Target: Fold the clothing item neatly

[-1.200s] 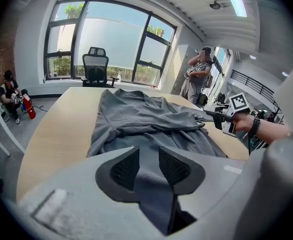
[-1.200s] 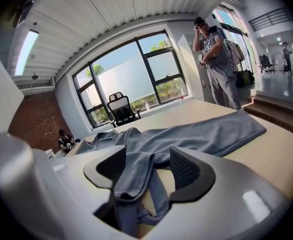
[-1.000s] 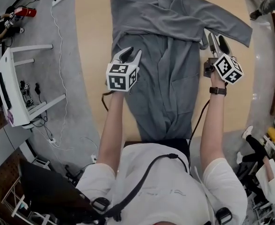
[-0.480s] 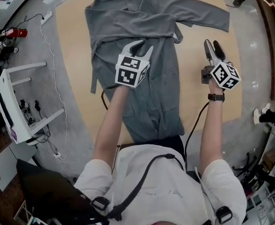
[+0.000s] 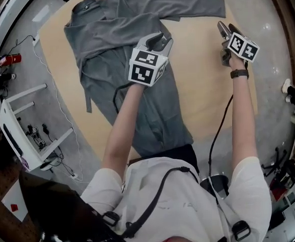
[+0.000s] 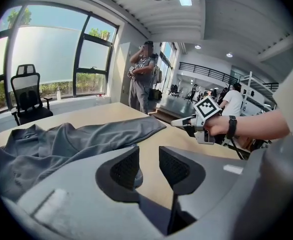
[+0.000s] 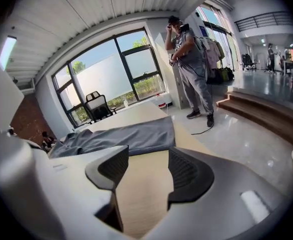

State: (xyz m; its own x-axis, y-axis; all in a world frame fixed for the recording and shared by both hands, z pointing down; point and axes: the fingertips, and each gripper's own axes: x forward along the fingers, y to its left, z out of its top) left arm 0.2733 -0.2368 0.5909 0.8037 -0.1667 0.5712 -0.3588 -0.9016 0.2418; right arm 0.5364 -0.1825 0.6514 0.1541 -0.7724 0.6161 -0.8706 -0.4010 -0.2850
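A grey robe-like garment [image 5: 112, 39] lies spread on the round wooden table [image 5: 203, 84], its hem hanging over the near edge. One long sleeve [image 5: 188, 4] stretches right along the far side and also shows in the right gripper view [image 7: 131, 136]. My left gripper [image 5: 161, 38] hovers over the garment's right edge, open, with only bare table in the gap [image 6: 149, 156]. My right gripper [image 5: 224, 28] is over bare wood just below the sleeve's end. Its jaws have just been opening, with nothing between them [image 7: 149, 161].
A white stool [image 5: 21, 130] and loose cables [image 5: 62, 110] lie on the floor to the left. A person [image 7: 189, 59] stands past the table's far side. An office chair [image 6: 29, 91] sits by the windows. The table edge curves close on the right.
Both grippers moved forward and right. The left went from the garment's left edge across to its right edge. The right left the garment's side for bare wood near the sleeve end.
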